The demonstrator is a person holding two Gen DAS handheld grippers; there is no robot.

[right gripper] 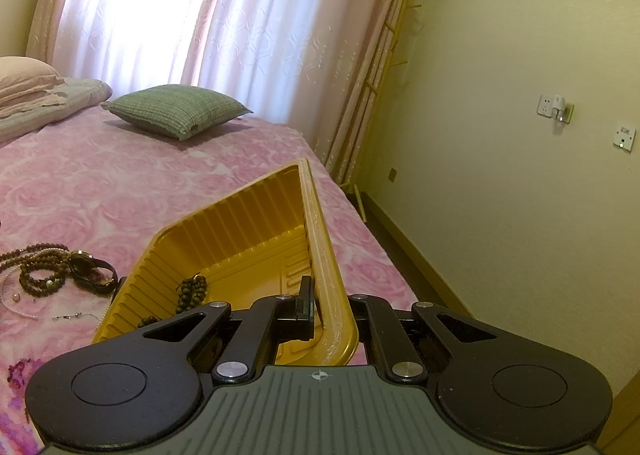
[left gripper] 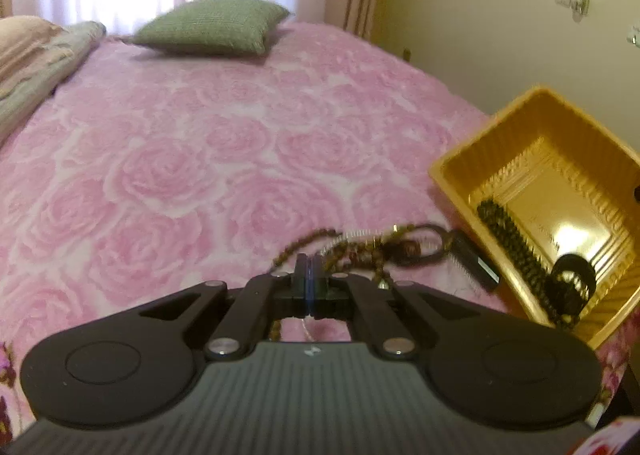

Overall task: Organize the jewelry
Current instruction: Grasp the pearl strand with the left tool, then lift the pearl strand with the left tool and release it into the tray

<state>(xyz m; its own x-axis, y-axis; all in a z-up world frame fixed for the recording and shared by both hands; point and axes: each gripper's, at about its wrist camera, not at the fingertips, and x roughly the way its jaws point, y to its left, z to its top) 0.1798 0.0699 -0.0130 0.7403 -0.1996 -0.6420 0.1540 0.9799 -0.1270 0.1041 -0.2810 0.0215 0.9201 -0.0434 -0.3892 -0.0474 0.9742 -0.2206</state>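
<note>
The right gripper is pinching the near rim of the yellow tray at the bed's right edge. The left gripper is pressing its jaws together on a bead string from the jewelry pile lying left of the tray. A green cushion is sitting farther up the bed.

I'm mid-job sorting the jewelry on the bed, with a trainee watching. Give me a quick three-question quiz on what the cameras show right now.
1. True or false: the right tongs are shut on the rim of the yellow ribbed plastic tray.
2. What already lies inside that tray? A) a strand of dark round beads; B) a green cushion; C) nothing.
3. Fill in: the loose pile of brown bead strands lies beside the tray on the pink rose-patterned ______.
Key: 1 true; 2 A; 3 bedspread.
</note>
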